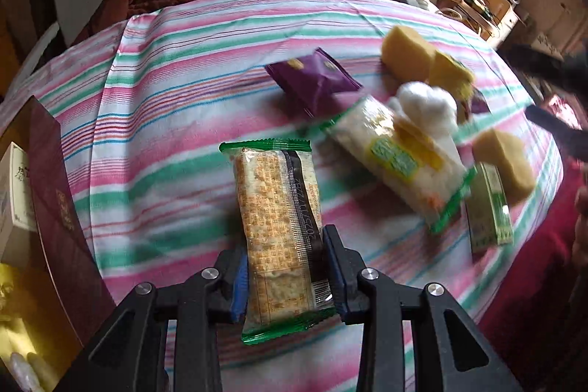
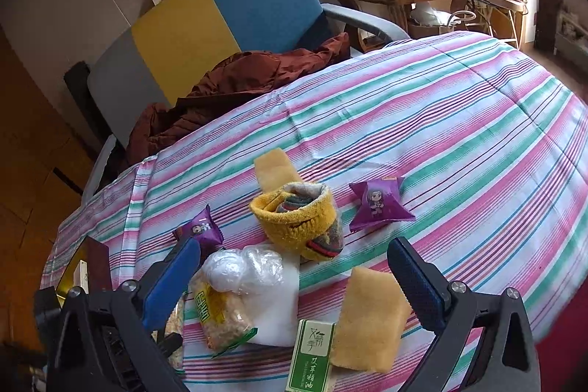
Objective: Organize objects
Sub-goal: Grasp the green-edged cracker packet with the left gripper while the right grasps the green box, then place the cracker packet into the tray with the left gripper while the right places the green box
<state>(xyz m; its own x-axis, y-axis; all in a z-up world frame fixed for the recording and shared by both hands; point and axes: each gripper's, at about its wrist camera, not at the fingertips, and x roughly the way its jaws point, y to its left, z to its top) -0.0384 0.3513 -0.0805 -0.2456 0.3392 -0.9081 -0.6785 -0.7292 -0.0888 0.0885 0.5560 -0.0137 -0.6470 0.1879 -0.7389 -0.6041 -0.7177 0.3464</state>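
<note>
The cracker packet (image 1: 279,237) carries a printed date along its dark seam, partly legible as "2025/11/2…"; the other characters on it blur. At six o'clock in the right wrist view, a green box (image 2: 312,359) bears white Chinese characters, "艾草精油", above small unreadable Latin lettering.

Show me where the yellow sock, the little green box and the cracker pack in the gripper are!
yellow sock (image 2: 294,221): right wrist view, on its knitted cuff.
little green box (image 2: 311,360): right wrist view, on its printed front.
cracker pack (image 1: 273,208): left wrist view, on its clear middle above the fingers.
</note>
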